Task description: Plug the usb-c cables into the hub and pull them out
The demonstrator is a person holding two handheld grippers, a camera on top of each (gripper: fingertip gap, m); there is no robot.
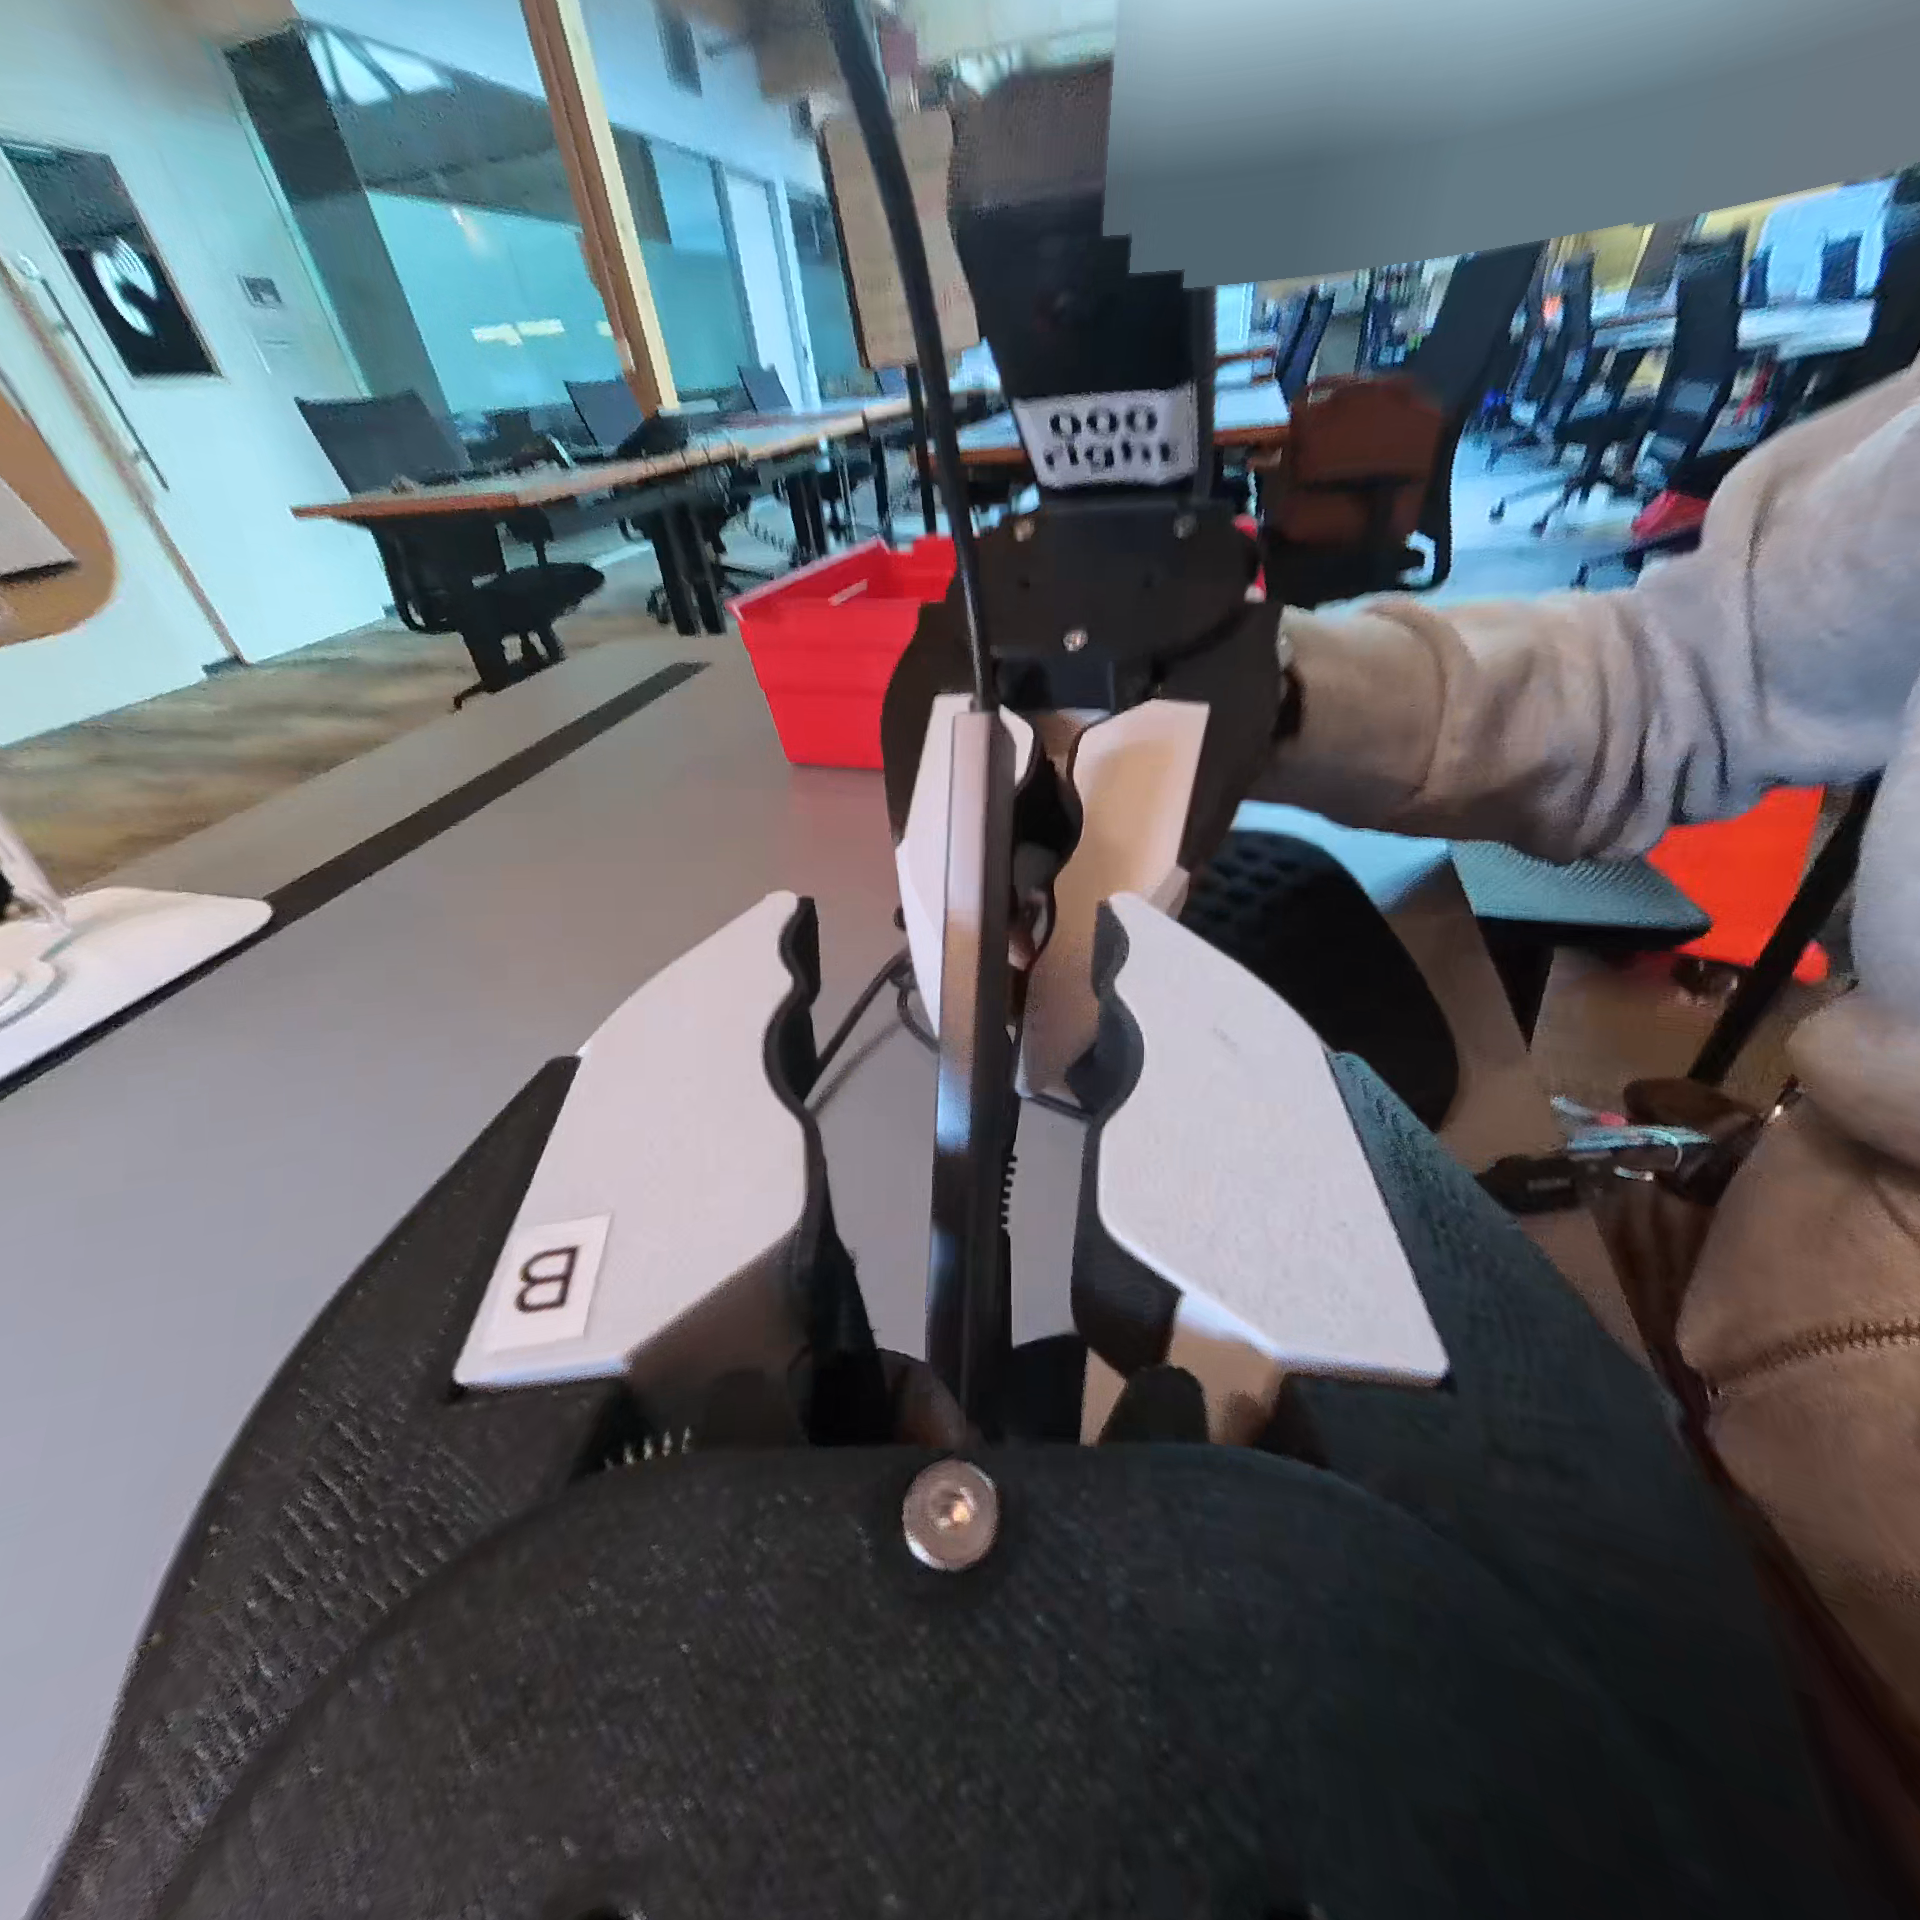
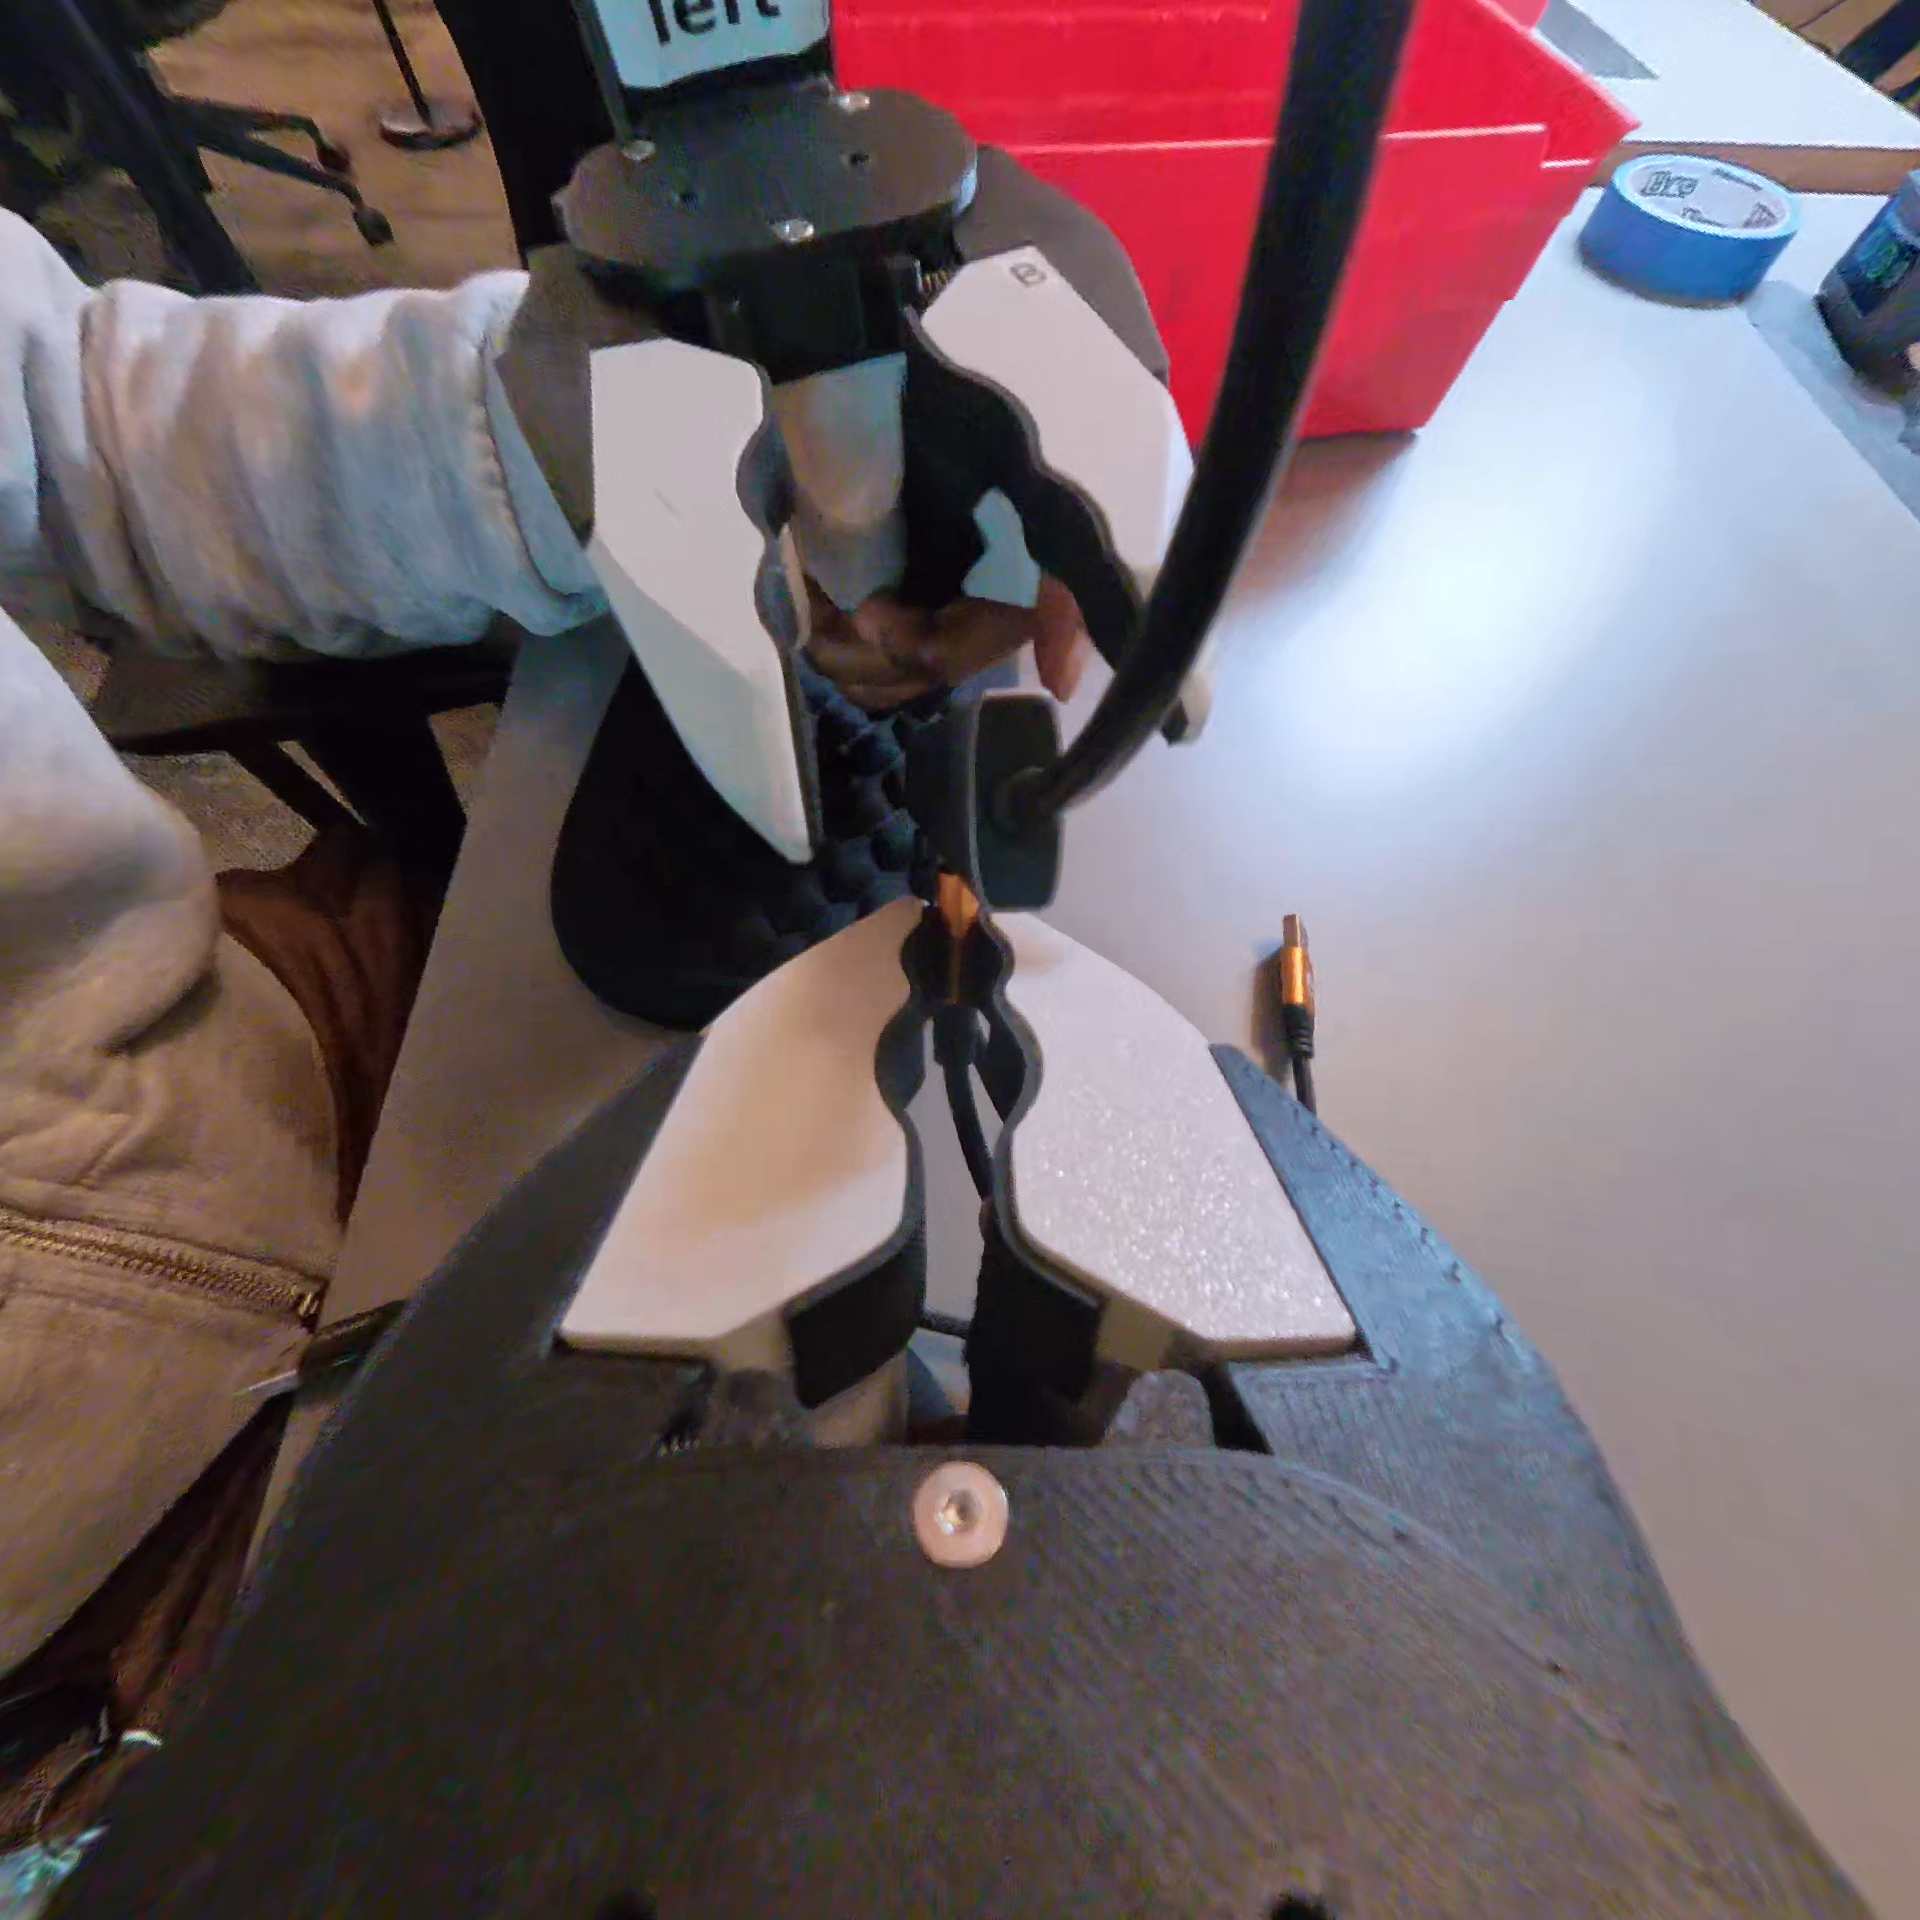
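A thin black hub (image 1: 971,1195) stands on edge on the grey table (image 1: 312,1143), between the fingers of my left gripper (image 1: 951,904). The jaws stand apart, with table showing on both sides of the hub. The hub's thick black cable (image 1: 904,260) rises from its far end. My right gripper (image 2: 954,914) faces the left one and is shut on an orange USB-C plug (image 2: 954,940). The plug's tip is at the edge of the hub (image 2: 1023,862). A second orange-plugged cable (image 2: 1294,971) lies loose on the table to the right.
A red bin (image 2: 1195,156) stands behind the grippers. A blue tape roll (image 2: 1688,223) and a dark jar (image 2: 1881,270) sit at the far right. A white pad (image 1: 104,956) lies at the left. A person's grey sleeves and a chair are at the table's edge. There is about 4 cm between the tips of the two grippers.
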